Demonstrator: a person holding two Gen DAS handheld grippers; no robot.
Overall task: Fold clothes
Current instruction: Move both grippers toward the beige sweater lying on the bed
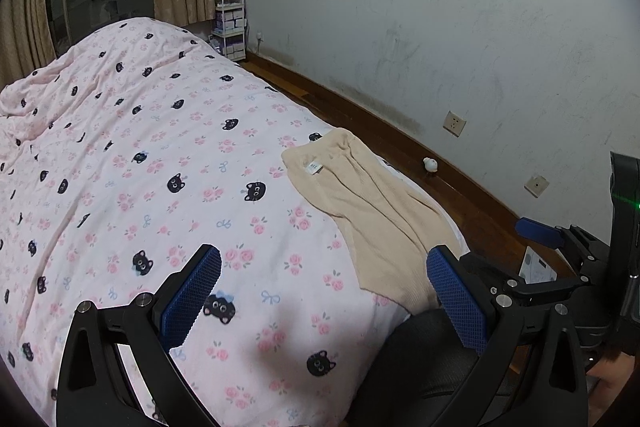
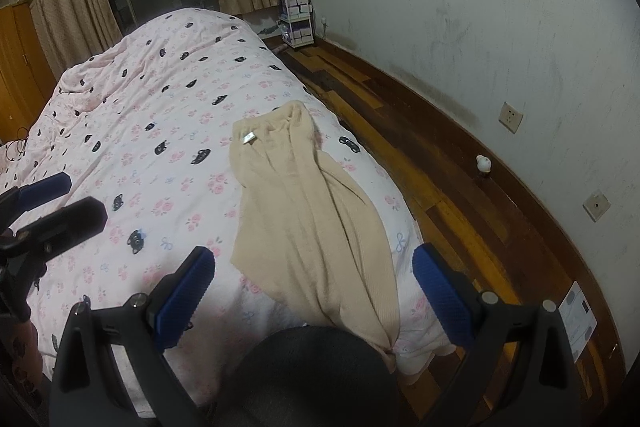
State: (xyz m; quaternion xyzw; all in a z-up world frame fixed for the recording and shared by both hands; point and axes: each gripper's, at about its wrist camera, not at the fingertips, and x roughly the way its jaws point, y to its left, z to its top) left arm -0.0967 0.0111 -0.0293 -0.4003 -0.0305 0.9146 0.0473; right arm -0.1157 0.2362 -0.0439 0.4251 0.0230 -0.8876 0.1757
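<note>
The beige garment [image 2: 312, 211] lies lengthwise along the bed's [image 2: 160, 131] right edge, running from centre frame toward bottom centre. The right gripper [image 2: 314, 291], spread wide and empty, straddles its near end; the left gripper [image 1: 324, 291], likewise released, sits further left.

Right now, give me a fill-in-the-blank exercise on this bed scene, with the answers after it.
1. The beige garment lies on the ____, near the edge on the wall side.
2. The left gripper and the right gripper are both ____, holding nothing.
3. The bedcover is pink, printed with roses, bows and black ____ faces.
4. Near the garment's far end sits a small white ____.

Answers: bed; open; cat; tag
</note>
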